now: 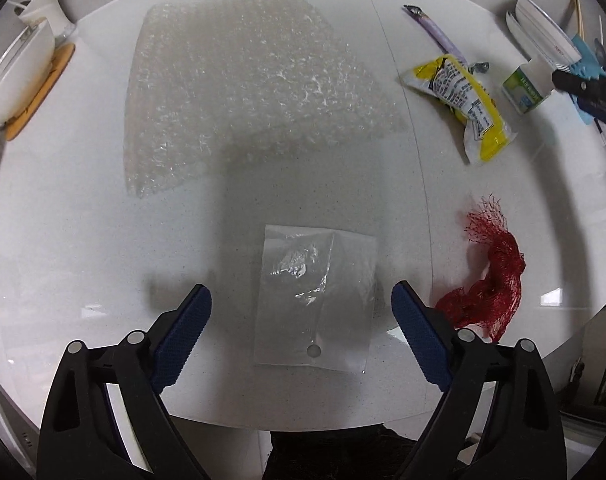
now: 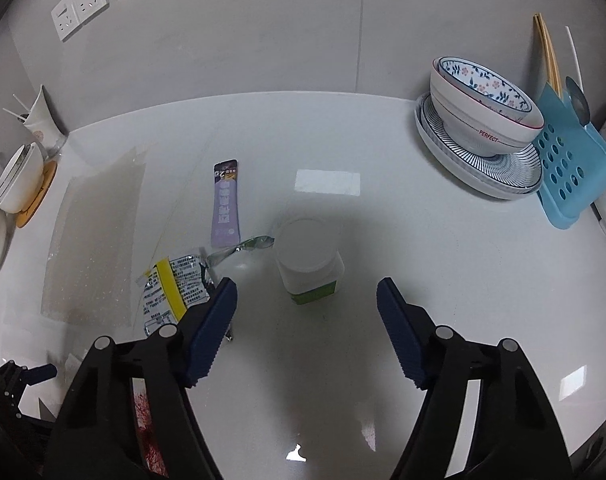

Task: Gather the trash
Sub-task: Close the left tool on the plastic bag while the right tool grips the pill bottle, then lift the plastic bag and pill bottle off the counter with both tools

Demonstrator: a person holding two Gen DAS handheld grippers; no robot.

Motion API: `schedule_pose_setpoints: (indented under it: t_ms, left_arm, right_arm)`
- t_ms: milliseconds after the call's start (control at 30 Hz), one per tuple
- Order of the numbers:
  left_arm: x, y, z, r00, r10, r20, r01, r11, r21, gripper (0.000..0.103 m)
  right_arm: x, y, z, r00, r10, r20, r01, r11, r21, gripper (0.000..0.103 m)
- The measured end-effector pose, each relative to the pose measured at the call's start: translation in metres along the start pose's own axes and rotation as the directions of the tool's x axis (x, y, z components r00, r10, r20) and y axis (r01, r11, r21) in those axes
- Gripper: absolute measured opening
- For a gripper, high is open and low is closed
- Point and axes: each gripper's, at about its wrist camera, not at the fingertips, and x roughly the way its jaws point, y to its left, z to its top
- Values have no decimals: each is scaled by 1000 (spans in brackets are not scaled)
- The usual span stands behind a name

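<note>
left gripper (image 1: 301, 300) is spread wide, a clear plastic bag (image 1: 317, 300) flat between its jaws, ungrasped; right gripper (image 2: 307, 292) gapes, white bottle (image 2: 308, 255) just ahead.

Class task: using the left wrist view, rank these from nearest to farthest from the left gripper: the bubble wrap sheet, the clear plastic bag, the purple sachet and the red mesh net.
From the left gripper:
1. clear plastic bag, lying between the open fingers.
2. red mesh net, just outside the right finger.
3. bubble wrap sheet, ahead, centre-left.
4. purple sachet, far upper right.
</note>
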Motion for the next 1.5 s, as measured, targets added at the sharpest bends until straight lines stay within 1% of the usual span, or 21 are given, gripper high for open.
schedule_pose_setpoints:
  t_ms: [33, 67, 133, 200, 267, 300, 333, 367, 400, 467, 500, 533, 633, 867, 933, 1133, 1233, 1500]
  left_arm:
    - [2, 0, 0, 1000, 4, -11, -4, 1000, -4, 82]
    - [3, 0, 0, 1000, 7, -16, -7, 1000, -7, 81]
    - [2, 1, 0, 1000, 5, -16, -6, 1000, -14, 74]
    - [2, 2, 0, 1000, 20, -18, -20, 1000, -20, 70]
    - [0, 2, -1, 999, 41, -14, -41, 999, -9, 57]
    - [-2, 2, 0, 999, 41, -13, -41, 999, -6, 48]
    - [-3, 2, -1, 999, 39, -18, -39, 999, -7, 40]
    - [-4, 3, -1, 999, 44, -17, -44, 999, -6, 32]
    - [-5, 4, -1, 999, 47, -15, -47, 999, -5, 22]
    - [-6, 7, -1, 999, 29, -13, -29, 999, -24, 15]
    - [-9, 8, 0, 1000, 23, -3, -23, 999, -24, 9]
    - [-10, 9, 1, 1000, 19, 3, -19, 999, -29, 7]
    - [-12, 13, 0, 1000, 11, 9, -11, 999, -34, 6]
    - [-24, 18, -8, 999, 19, 33, -17, 999, -41, 5]
    - [-30, 25, -6, 999, 16, 37, -14, 999, -41, 5]
    - [-39, 22, -7, 999, 14, 50, -13, 999, -37, 5]
    - [-39, 17, -1, 998, 13, 61, -11, 999, -34, 5]
    - [-53, 15, 4, 995, 16, 94, -14, 1000, -24, 5]
  right_arm:
    - [1, 0, 2, 1000, -2, -1, 2, 1000, 1, 68]
    - [4, 1, 5, 1000, -7, -2, 7, 1000, 0, 68]
    - [9, 1, 8, 1000, -19, -6, 19, 1000, -3, 68]
    - [17, 1, 11, 999, -27, -17, 27, 1000, -5, 67]
    - [23, 0, 12, 999, -41, -24, 40, 999, -8, 61]
    - [26, 0, 13, 998, -46, -30, 46, 999, -7, 55]
    - [29, 1, 13, 998, -49, -39, 49, 999, -6, 46]
    - [32, 1, 14, 998, -44, -49, 44, 999, -8, 42]
    - [33, 2, 14, 998, -46, -52, 45, 999, -9, 40]
    - [31, 3, 14, 998, -54, -42, 53, 999, -11, 38]
    - [29, 3, 14, 998, -58, -31, 57, 998, -14, 35]
    - [27, 3, 14, 998, -62, -28, 61, 998, -16, 35]
    - [22, 4, 12, 998, -52, -28, 51, 999, -18, 35]
    - [4, 5, 5, 999, -36, -7, 36, 999, -24, 35]
    - [1, 6, 3, 1000, -31, -5, 31, 999, -26, 35]
    - [-12, 10, -4, 1000, -12, 7, 12, 1000, -19, 35]
    - [-21, 14, -8, 1000, -7, 15, 7, 1000, -22, 35]
    - [-52, 25, -17, 998, 23, 61, -21, 1000, -23, 35]
